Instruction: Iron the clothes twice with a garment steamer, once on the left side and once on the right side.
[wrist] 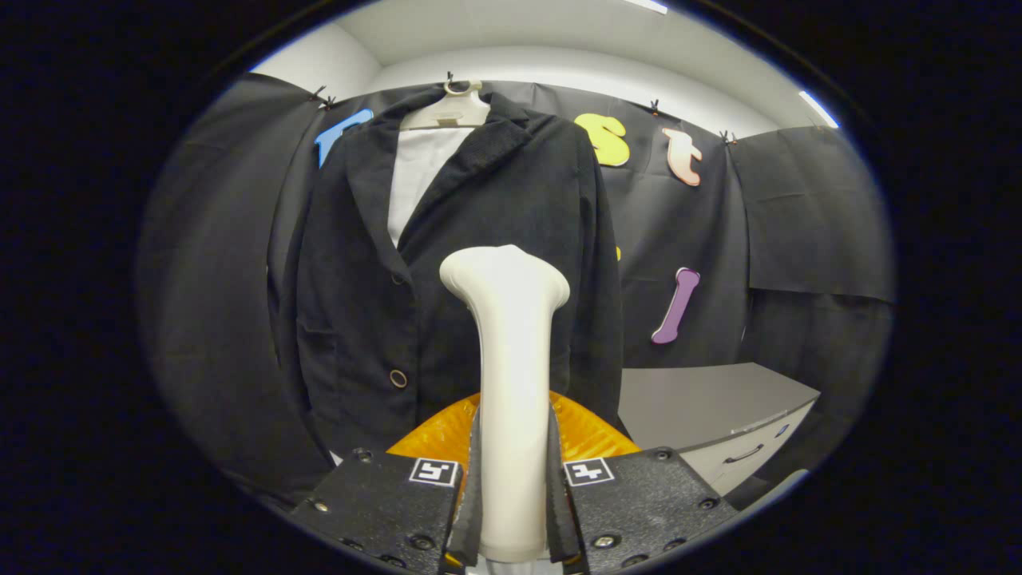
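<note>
Fingers of the gripper (512, 511) squeeze the white steamer (511, 375) from both sides — its head points at the black jacket (471, 239) hanging on a hanger (449, 112) just beyond.

tongs (511, 479) level, fingers clamped, pointing forward
</note>
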{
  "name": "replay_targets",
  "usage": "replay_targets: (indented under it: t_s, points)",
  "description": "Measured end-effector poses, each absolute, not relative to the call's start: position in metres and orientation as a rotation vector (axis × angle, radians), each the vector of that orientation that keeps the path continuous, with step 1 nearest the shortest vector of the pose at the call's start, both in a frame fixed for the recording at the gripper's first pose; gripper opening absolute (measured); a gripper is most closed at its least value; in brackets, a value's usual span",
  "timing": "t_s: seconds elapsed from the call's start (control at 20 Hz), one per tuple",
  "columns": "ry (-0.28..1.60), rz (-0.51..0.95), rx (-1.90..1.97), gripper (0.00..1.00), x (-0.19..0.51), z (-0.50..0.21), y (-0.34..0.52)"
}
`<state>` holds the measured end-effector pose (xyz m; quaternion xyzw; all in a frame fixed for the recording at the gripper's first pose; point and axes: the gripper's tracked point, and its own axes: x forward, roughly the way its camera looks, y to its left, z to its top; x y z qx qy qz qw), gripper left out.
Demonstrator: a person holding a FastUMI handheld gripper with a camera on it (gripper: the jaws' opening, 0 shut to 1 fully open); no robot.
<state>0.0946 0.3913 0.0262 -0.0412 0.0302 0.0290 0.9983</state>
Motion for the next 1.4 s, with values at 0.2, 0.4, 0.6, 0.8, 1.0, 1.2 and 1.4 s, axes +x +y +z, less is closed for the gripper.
replay_targets:
  t_s: [0.2,0.4,0.6,0.8,1.0,1.2,1.4]
  points:
    - [0.095,0.063,-0.103,0.35,0.083,0.002,0.388]
    - [0.142,0.067,-0.109,0.35,0.074,-0.020,0.384]
    - [0.177,0.071,-0.124,0.35,0.066,-0.040,0.381]
    - [0.240,0.081,-0.128,0.35,0.060,-0.068,0.379]
    - [0.283,0.085,-0.144,0.35,0.056,-0.096,0.383]
    - [0.339,0.086,-0.155,0.35,0.053,-0.128,0.381]
    - [0.392,0.077,-0.156,0.35,0.051,-0.152,0.377]
